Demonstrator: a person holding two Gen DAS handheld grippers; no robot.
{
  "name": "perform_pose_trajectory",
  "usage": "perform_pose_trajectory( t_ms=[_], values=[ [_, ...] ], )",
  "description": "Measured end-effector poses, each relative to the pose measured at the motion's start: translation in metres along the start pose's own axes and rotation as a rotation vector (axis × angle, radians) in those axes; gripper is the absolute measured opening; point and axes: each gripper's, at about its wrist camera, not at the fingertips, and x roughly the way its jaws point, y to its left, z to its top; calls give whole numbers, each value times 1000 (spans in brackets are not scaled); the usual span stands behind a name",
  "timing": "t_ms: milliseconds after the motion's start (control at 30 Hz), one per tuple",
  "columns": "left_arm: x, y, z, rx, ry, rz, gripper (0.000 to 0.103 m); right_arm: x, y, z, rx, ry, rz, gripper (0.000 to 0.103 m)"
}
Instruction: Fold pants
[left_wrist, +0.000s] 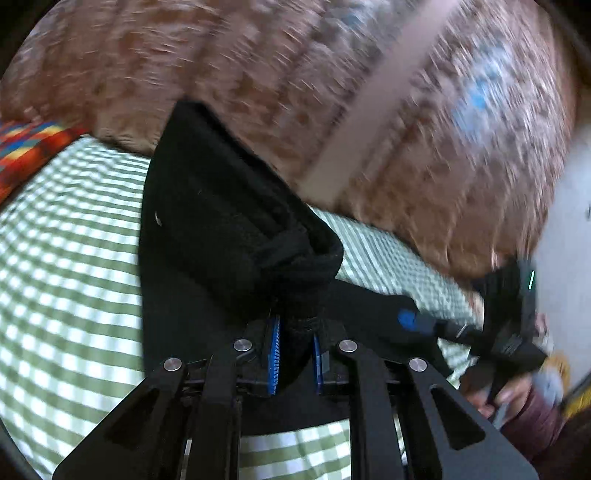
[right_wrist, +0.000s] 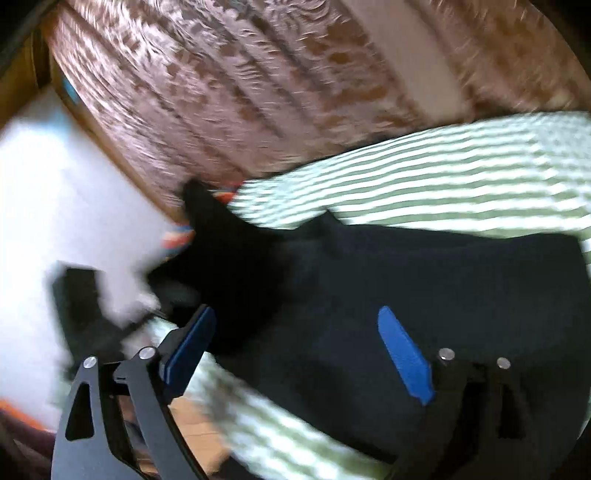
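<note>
My left gripper (left_wrist: 295, 354) is clamped on a bunched fold of the black pants (left_wrist: 221, 221). My right gripper (right_wrist: 306, 354) hangs spread wide above them, gripping nothing.

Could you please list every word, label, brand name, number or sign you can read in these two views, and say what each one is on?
None: no readable text in either view.
The black pants show no legible label or tag.
The green checked sheet and the patterned curtain carry patterns only.
The small green light on the right gripper's body is a bare mark, not a character.
Both views are motion-blurred, so any fine print would be lost.
</note>
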Motion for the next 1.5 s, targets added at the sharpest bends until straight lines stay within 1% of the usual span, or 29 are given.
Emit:
perform_pose_trajectory(
  t_ms=[67, 133, 267, 300, 333, 400, 433, 467, 500, 533, 567, 600, 633, 667, 700, 767, 800, 833, 867, 933, 1000, 1067, 1167, 1300, 1433, 1500],
  values=[
    [12, -14, -6, 45, 40, -8, 12, 11, 2, 7, 72, 25, 103, 95],
    [18, -24, -10, 85, 63, -15, 12, 23, 2, 16, 120, 50, 151, 95],
    [24, -38, -16, 140, 82, -34, 12, 54, -4, 26, 164, 104, 128, 95],
    [24, -38, -17, 150, 85, -37, 12, 61, -8, 27, 177, 119, 116, 95],
    [24, -40, -18, 158, 87, -40, 12, 70, -10, 27, 186, 140, 85, 93],
    [25, -42, -18, 171, 87, -39, 12, 81, -13, 28, 178, 170, 88, 71],
    [22, -42, -21, 176, 86, -39, 12, 87, -12, 28, 166, 187, 88, 53],
    [21, -42, -22, 181, 89, -36, 12, 89, -11, 29, 157, 189, 87, 40],
    [22, -42, -23, 184, 98, -30, 12, 90, -9, 30, 144, 191, 82, 35],
    [22, -42, -24, 195, 105, -25, 12, 90, -7, 31, 132, 192, 78, 25],
    [20, -43, -25, 206, 104, -20, 13, 91, -4, 33, 126, 195, 87, 21],
    [17, -41, -24, 206, 102, -24, 17, 90, -2, 33, 118, 193, 91, 19],
    [12, -38, -22, 189, 99, -51, 22, 89, 0, 34, 105, 187, 91, 17],
    [3, -31, -18, 149, 89, -106, 31, 85, 3, 35, 97, 179, 102, 17],
    [-7, -25, -15, 116, 73, -136, 38, 83, 5, 37, 97, 173, 112, 17],
    [-30, -8, -9, 36, 23, -180, 40, 77, 10, 40, 91, 159, 130, 16],
    [-40, 3, -6, -9, -1, -186, 40, 75, 13, 40, 87, 155, 135, 16],
    [-48, 13, -4, -49, -22, -175, 40, 73, 16, 41, 83, 152, 139, 16],
    [-56, 29, -2, -98, -41, -137, 40, 69, 21, 42, 75, 147, 145, 16],
    [-61, 44, 0, -143, -55, -92, 40, 61, 27, 43, 61, 137, 154, 16],
    [-62, 60, 2, -199, -67, -85, 40, 51, 35, 46, 40, 123, 160, 16],
    [-56, 67, 4, -235, -65, -90, 40, 38, 42, 52, 13, 106, 161, 16],
    [-43, 65, 9, -251, -52, -123, 40, 14, 49, 57, -33, 81, 148, 16],
    [-16, 49, 14, -230, 0, -183, 40, -22, 46, 61, -74, 43, 116, 16],
    [13, 20, 11, -174, 81, -255, 40, -60, 26, 60, -98, 4, 54, 16],
    [29, 2, 5, -135, 147, -305, 40, -78, 7, 54, -95, -7, 6, 16]
  ],
)
